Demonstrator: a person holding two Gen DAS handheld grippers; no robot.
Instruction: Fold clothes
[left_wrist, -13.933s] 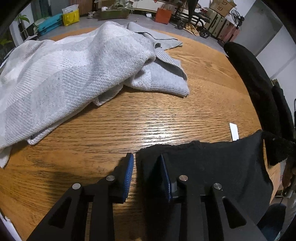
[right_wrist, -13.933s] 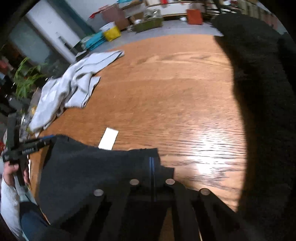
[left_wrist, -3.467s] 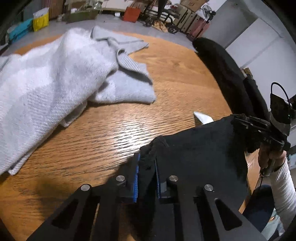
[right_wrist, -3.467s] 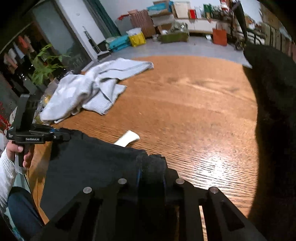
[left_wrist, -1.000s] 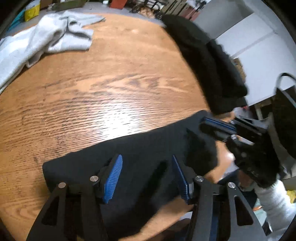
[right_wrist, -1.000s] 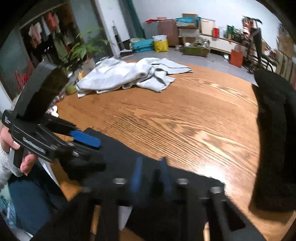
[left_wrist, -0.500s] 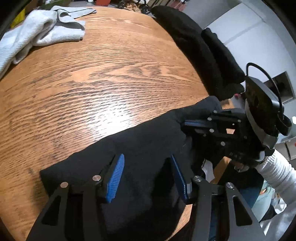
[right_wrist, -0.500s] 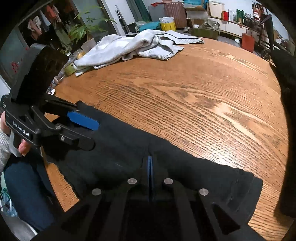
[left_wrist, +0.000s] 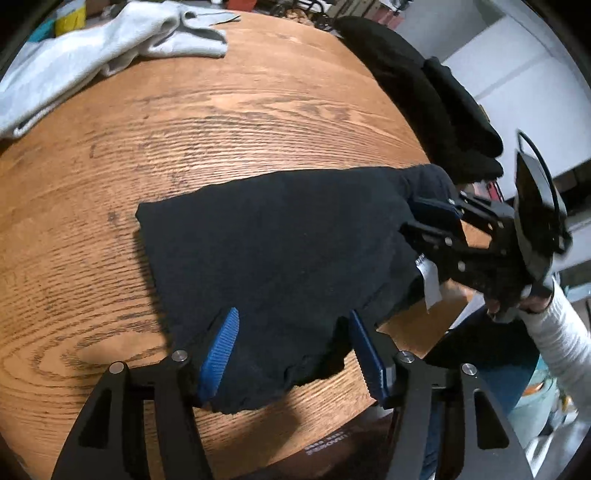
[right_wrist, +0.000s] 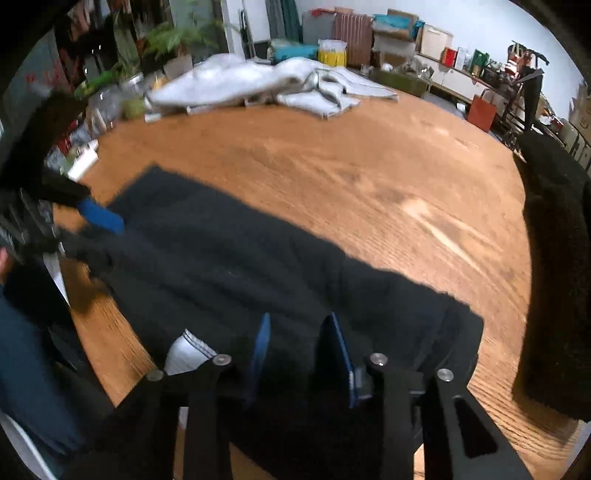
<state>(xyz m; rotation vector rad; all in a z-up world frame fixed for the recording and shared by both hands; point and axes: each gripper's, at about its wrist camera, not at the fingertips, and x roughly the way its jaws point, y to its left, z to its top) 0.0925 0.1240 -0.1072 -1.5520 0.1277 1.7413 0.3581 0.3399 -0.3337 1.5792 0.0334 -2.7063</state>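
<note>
My left gripper (left_wrist: 291, 350) hangs spread wide over the near hem of the black knit garment (left_wrist: 280, 236), grasping nothing. The cloth lies flat and roughly squared at the near edge of the round oak table (left_wrist: 221, 110), its near fringe slipping over the rim, so I judge it is resting there as a folded panel, or one laid out for a further fold; one look cannot settle which. My right gripper (right_wrist: 299, 350) sits at the garment's right-hand end with its blue pads parted; black fabric lies between them, but I cannot tell whether they pinch it. A white label (left_wrist: 430, 280) dangles from the cloth just beside that gripper. A crumpled light-grey knit sweater (left_wrist: 92, 51) lies at the far left edge of the table, and another dark garment (left_wrist: 424, 99) is draped along the far right edge. Beyond the table the room is cluttered: boxes, a yellow bag, potted plants.
</note>
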